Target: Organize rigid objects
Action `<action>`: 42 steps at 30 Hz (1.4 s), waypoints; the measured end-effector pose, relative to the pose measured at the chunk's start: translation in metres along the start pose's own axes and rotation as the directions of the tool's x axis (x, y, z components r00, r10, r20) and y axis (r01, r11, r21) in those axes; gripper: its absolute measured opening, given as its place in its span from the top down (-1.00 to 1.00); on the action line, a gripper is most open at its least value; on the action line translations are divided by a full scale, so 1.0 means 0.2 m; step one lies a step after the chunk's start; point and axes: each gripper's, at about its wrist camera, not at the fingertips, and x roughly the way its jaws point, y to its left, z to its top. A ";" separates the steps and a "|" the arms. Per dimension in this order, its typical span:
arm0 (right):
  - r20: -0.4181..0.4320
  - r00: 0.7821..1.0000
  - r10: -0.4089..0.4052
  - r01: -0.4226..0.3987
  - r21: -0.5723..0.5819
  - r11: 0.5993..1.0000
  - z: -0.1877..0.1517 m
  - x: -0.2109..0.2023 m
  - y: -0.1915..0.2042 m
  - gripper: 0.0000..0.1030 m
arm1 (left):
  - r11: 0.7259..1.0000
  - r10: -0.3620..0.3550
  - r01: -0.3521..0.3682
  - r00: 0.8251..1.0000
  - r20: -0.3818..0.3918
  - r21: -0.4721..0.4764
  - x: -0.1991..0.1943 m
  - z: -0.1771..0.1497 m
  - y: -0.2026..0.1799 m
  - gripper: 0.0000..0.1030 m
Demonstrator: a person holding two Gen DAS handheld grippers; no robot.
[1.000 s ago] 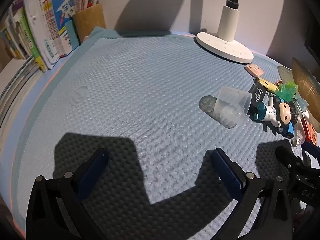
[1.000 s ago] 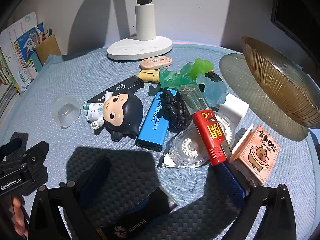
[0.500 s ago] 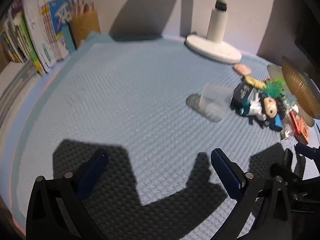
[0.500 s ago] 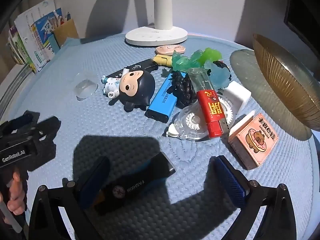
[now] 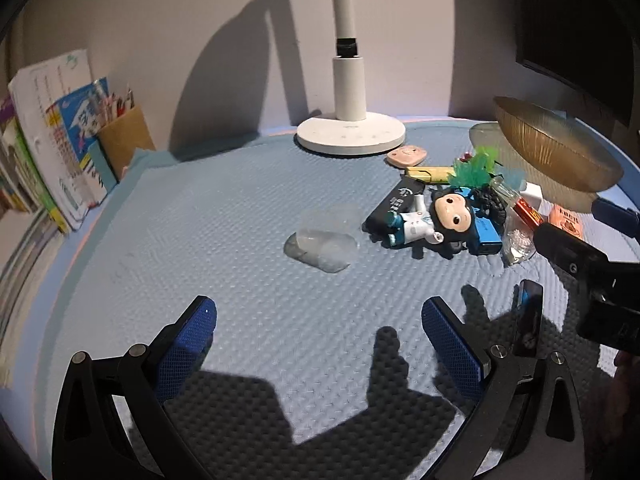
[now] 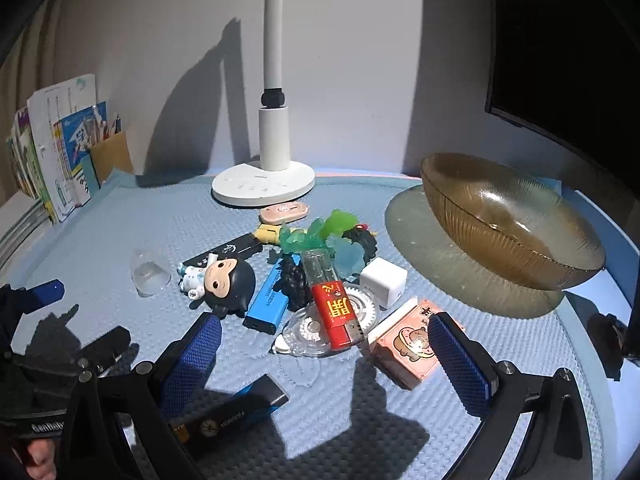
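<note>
L tongs (image 5: 320,336): mine, jaws wide, nothing btwn the blue pads, hanging over bare blue mat (image 5: 224,232).
R tongs (image 6: 324,354): also wide, nothing gripped.
Black lighter (image 6: 230,410): lies flat on the mat just by my R tongs' left pad (image 6: 192,354), low in the R view, partly under that finger; not clamped. In L view it shows as a dark stick (image 5: 528,320) just right of my right pad.
Pile: rest of the stuff sits ahead of R tongs, mid-mat.
Monkey figure (image 6: 224,284): on its side, left edge of pile, touching the blue lighter (image 6: 268,300).
Red lighter (image 6: 334,308): lies on top of the clear tape dispenser (image 6: 320,328).
Pink box (image 6: 408,344): near my R tongs' right pad, right of the dispenser.
White cube (image 6: 384,280): behind the dispenser, next to green/teal plastic bits (image 6: 320,236).
Clear cup (image 5: 324,236): on its side, apart from pile, ahead of L tongs & a bit right.
Amber bowl (image 6: 508,220): far right on mat, tilted, well apart from both tongs.
Lamp base (image 6: 264,186): back centre, behind pile.
Books (image 5: 52,152): upright at far left edge.
</note>
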 end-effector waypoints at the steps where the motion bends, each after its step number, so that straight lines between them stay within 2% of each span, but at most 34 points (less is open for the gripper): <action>1: -0.013 1.000 -0.005 0.005 -0.003 1.000 0.02 0.02 0.01 -1.00 | 1.000 -0.002 0.002 1.000 0.000 0.007 0.00 0.00 0.01 -0.99; 11: -0.005 1.000 0.001 -0.001 -0.021 1.000 -0.02 0.02 0.02 -1.00 | 0.997 -0.015 0.013 1.000 -0.017 -0.073 0.04 -0.03 -0.01 -0.99; 18: -0.008 1.000 0.001 -0.001 -0.015 1.000 -0.02 0.02 0.01 -1.00 | 0.995 -0.002 -0.001 1.000 -0.023 -0.101 0.05 -0.02 -0.05 -0.99; 28: -0.005 1.000 0.003 -0.003 -0.010 1.000 -0.02 0.01 0.02 -1.00 | 0.988 -0.020 0.015 0.999 -0.028 -0.152 0.06 0.00 -0.05 -0.99; 32: 0.047 0.999 -0.018 0.018 0.007 1.000 -0.02 -0.03 0.01 -1.00 | 0.984 0.002 -0.003 1.000 -0.006 -0.180 0.05 0.00 -0.06 -0.99; 36: 0.034 0.999 -0.011 0.011 0.001 1.000 -0.01 -0.02 0.01 -1.00 | 0.982 -0.006 0.005 1.000 -0.004 -0.190 0.05 0.01 -0.05 -0.99; 42: 0.065 0.998 -0.012 0.012 0.009 1.000 -0.01 -0.04 0.00 -1.00 | 0.983 -0.001 0.006 1.000 0.029 -0.185 0.03 0.00 -0.06 -0.99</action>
